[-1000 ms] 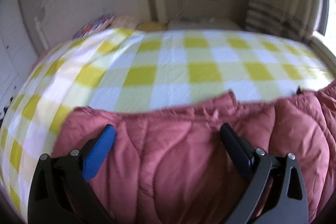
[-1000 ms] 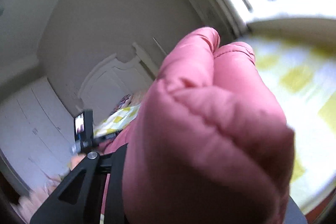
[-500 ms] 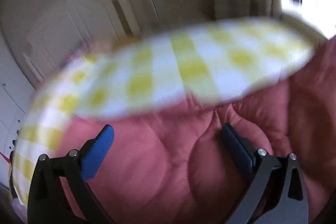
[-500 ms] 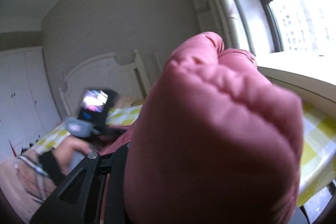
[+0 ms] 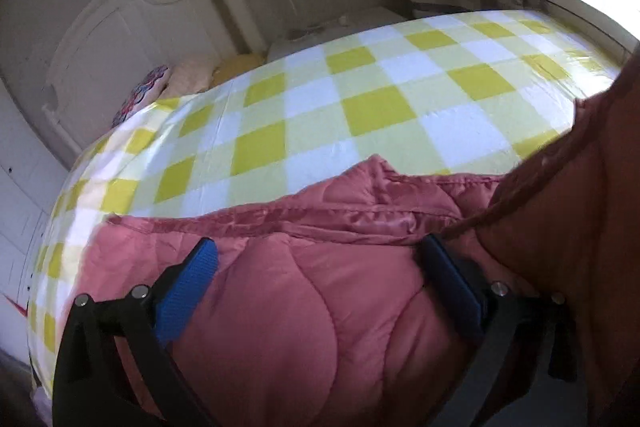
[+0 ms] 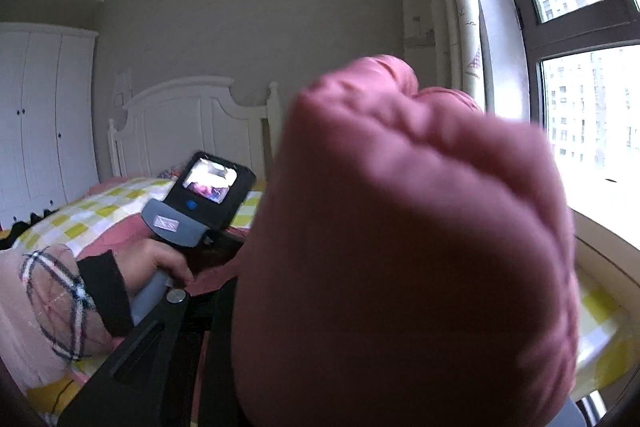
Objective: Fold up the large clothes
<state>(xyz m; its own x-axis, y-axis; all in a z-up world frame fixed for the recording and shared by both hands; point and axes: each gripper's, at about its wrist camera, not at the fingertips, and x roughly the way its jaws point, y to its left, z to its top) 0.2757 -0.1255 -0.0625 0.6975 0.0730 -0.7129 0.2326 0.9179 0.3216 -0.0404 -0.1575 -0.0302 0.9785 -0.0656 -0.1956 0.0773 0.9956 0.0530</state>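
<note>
Pink quilted coat handled on a checked bed, one claw clamped on it and one spread wide.

Left wrist view: the left claw (image 5: 316, 291) stood open, its blue pads (image 5: 186, 291) apart over the pink coat (image 5: 288, 307), which lay along the near edge of the yellow-checked bed (image 5: 360, 99). Right wrist view: the right claw (image 6: 400, 367) gripped a bunched fold of the pink coat (image 6: 408, 235), raised before the window (image 6: 588, 99); beside it, a hand (image 6: 148, 263) held the other device.

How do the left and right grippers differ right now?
The left gripper stands open, its blue pads apart over the pink jacket lying on the bed; the right gripper is shut on a jacket bunch. The left looks down at the bed; the right is raised, facing the window. Both work the same jacket.
</note>
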